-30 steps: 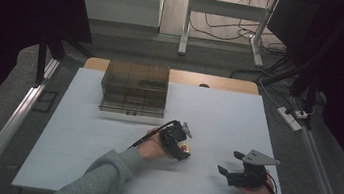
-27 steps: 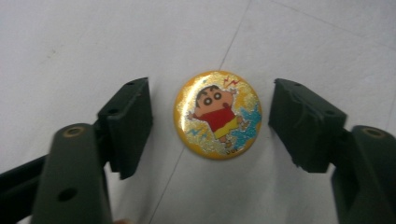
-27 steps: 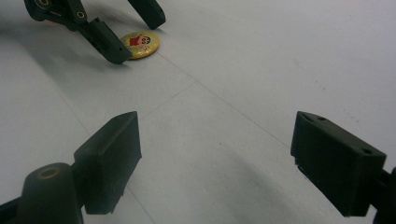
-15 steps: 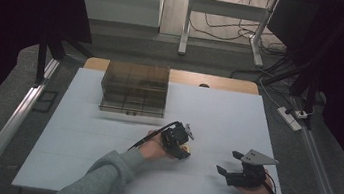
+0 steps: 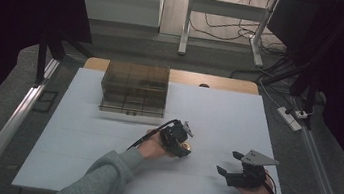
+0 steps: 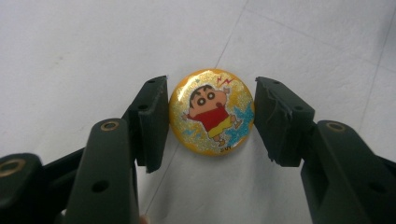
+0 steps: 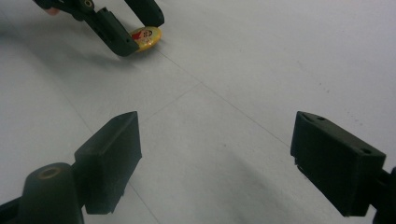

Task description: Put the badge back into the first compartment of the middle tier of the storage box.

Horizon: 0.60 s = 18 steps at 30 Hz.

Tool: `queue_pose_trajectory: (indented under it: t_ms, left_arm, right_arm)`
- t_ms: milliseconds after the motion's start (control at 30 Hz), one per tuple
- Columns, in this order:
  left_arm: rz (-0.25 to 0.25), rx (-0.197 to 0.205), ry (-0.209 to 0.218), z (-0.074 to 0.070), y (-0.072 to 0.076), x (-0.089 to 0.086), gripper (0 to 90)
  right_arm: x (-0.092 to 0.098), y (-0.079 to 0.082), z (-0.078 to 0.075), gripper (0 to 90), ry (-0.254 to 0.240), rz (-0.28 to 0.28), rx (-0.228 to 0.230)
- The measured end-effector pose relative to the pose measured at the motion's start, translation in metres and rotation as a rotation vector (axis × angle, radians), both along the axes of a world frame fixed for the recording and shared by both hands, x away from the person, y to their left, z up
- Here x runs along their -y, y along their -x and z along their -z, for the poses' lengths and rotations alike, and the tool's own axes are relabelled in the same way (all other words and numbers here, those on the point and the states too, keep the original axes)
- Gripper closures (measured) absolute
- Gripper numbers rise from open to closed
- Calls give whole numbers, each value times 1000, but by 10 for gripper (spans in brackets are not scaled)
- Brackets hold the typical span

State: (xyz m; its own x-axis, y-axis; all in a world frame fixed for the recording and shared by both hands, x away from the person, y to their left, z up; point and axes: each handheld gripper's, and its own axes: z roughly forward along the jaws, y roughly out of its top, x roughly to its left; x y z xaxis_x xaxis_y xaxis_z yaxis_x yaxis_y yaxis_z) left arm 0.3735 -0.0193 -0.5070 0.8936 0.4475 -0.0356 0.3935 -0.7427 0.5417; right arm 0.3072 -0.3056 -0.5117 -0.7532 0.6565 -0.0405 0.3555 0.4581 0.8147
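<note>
The left hand-held gripper has just closed onto the badge, which lies on the white worktop. The right hand-held gripper has its jaws wide apart with nothing between them.

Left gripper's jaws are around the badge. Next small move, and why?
Probably lift it straight up a little. The left gripper has just closed its jaws on the round yellow badge, which lies flat on the white table; both pads touch its rim. The right gripper stands open, apart.

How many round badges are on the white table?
1. The yellow badge lies on the white table, between the jaws of the left gripper. The brown box may hide others.
</note>
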Motion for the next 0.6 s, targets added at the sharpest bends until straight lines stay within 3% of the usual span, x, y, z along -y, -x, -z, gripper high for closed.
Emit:
queue_pose_trajectory:
  t_ms: [600]
  left_arm:
    - [-57, 53, 65, -27, 13, -24, 469]
  right_arm:
    - [-1, 3, -1, 160, -2, 5, 8]
